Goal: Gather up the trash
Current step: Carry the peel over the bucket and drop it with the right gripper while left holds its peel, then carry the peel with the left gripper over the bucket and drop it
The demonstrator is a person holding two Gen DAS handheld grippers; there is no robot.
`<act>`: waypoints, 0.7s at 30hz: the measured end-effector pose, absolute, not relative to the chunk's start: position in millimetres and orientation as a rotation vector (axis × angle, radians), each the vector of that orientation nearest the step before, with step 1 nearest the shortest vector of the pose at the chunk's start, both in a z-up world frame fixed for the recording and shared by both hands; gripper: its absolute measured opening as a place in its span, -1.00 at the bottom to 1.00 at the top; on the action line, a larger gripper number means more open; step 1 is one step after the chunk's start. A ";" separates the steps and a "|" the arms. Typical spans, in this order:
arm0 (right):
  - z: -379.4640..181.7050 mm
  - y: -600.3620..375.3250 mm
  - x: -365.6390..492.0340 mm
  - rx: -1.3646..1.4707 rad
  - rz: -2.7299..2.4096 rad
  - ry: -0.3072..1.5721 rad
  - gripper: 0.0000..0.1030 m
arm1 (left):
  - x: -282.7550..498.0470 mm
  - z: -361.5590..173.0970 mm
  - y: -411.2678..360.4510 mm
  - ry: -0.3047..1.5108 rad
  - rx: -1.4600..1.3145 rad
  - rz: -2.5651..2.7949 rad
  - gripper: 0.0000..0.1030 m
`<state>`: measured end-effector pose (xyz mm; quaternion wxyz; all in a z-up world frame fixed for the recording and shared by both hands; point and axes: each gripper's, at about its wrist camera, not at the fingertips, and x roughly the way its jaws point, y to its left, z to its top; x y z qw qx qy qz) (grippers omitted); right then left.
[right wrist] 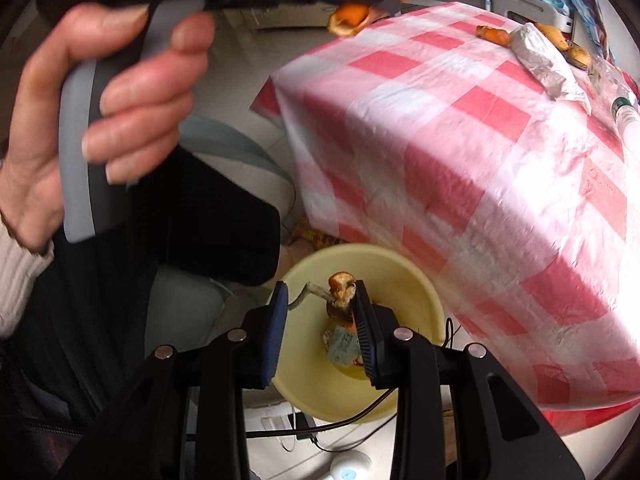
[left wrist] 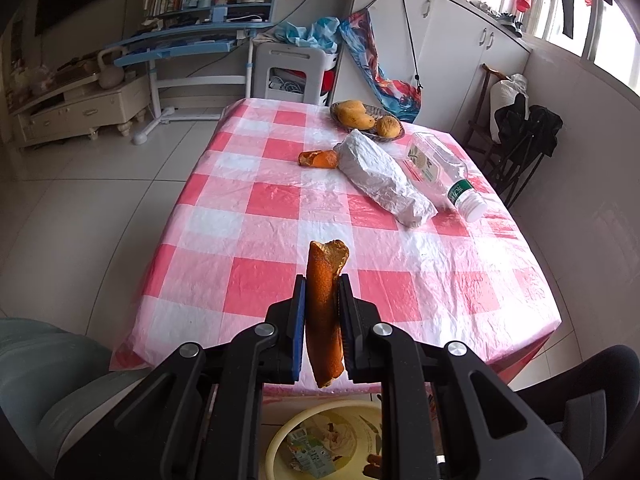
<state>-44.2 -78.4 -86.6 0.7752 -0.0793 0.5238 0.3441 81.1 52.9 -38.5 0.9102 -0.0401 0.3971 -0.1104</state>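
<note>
Left hand-held gripper [left wrist: 322, 292] clamped narrow on a strip of orange peel [left wrist: 325, 312], held upright over near edge of desk [left wrist: 248, 216] w/ pink-check cloth. Right hand-held gripper [right wrist: 320, 294] stands partly open above yellow bin [right wrist: 412, 276] on floor beside desk; a fruit scrap w/ stem [right wrist: 341, 292] sits against its right pad, left pad clear of it. Still on desk: another peel [left wrist: 318, 159], crumpled white bag [left wrist: 384, 176], empty plastic bottle [left wrist: 440, 168], fruit basket [left wrist: 368, 118].
</note>
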 end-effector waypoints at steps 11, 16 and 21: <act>-80.8 -93.0 -44.5 -0.136 0.659 1.095 0.02 | 60.9 -34.0 51.3 0.798 -0.047 -0.228 -0.70; -68.7 -106.7 -45.3 -0.097 0.610 1.045 0.16 | 46.9 -39.0 46.1 0.811 -0.016 -0.234 -0.70; -54.4 -125.8 -45.6 -0.045 0.551 0.991 0.28 | 32.7 -47.7 37.6 0.835 0.020 -0.243 -0.70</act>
